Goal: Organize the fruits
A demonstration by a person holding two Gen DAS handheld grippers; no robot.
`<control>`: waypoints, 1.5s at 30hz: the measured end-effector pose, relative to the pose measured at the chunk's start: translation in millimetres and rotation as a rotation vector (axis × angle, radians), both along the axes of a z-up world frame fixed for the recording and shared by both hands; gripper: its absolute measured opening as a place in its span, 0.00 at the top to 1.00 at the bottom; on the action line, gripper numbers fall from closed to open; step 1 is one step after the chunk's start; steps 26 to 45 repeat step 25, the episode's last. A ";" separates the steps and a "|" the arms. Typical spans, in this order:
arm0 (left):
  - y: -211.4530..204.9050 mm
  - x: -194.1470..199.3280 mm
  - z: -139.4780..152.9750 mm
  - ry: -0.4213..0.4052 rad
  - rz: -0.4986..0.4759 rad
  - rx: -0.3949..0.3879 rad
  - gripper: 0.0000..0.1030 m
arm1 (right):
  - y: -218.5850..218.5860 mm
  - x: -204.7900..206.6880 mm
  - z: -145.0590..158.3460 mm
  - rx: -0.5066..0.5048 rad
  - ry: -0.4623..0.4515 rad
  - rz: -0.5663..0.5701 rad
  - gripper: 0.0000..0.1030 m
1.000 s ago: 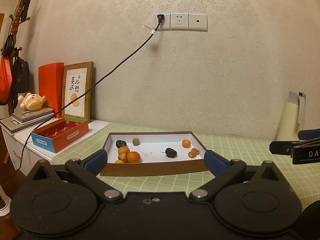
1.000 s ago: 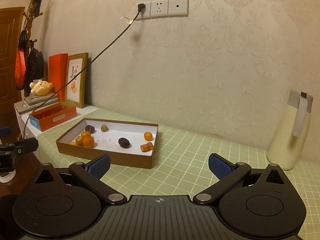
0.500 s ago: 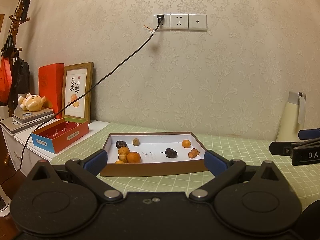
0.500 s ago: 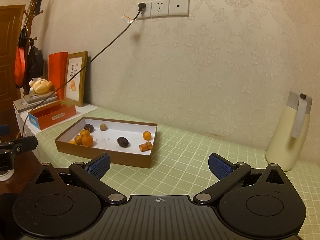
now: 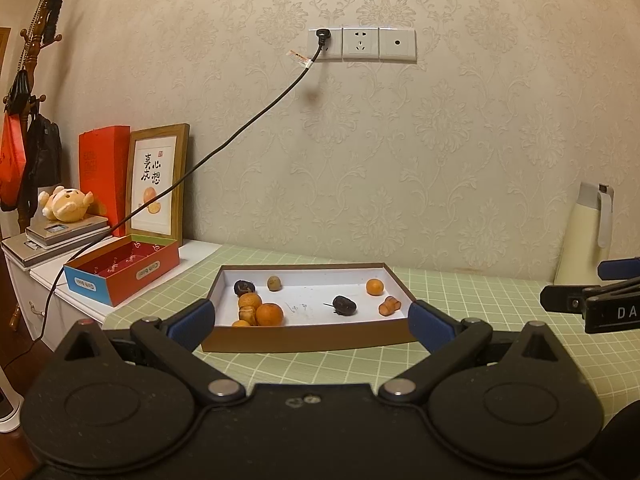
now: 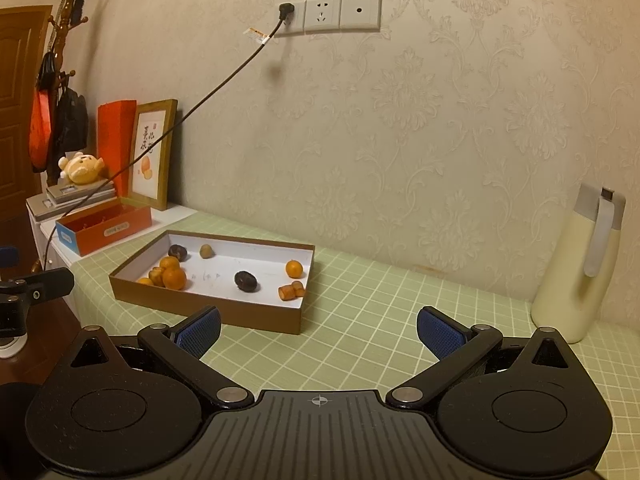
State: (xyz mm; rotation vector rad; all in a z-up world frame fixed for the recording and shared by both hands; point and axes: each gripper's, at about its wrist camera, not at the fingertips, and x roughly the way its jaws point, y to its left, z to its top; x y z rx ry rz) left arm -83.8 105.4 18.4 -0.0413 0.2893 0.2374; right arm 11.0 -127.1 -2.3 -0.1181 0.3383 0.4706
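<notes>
A: Claw status?
B: Left claw and right claw both spread wide, holding nothing, short of the tray.
A: Fruit?
B: All in tray: orange cluster at left wall, rest scattered. Sorted or mid-sort, can't tell.

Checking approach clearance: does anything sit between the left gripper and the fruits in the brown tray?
Only the shallow brown cardboard tray's near wall lies between the open left gripper and the small orange fruits; it is low, so reaching over looks feasible.
</notes>
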 end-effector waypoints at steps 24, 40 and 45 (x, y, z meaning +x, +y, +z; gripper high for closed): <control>-1.5 -2.4 0.4 -0.029 0.027 0.004 0.06 | 0.3 -0.3 -0.2 0.002 0.002 -0.001 0.00; -1.8 -2.0 0.5 -0.026 0.026 0.003 0.06 | 0.4 -0.2 -0.2 0.002 0.001 -0.001 0.00; -1.8 -2.0 0.5 -0.026 0.026 0.003 0.06 | 0.4 -0.2 -0.2 0.002 0.001 -0.001 0.00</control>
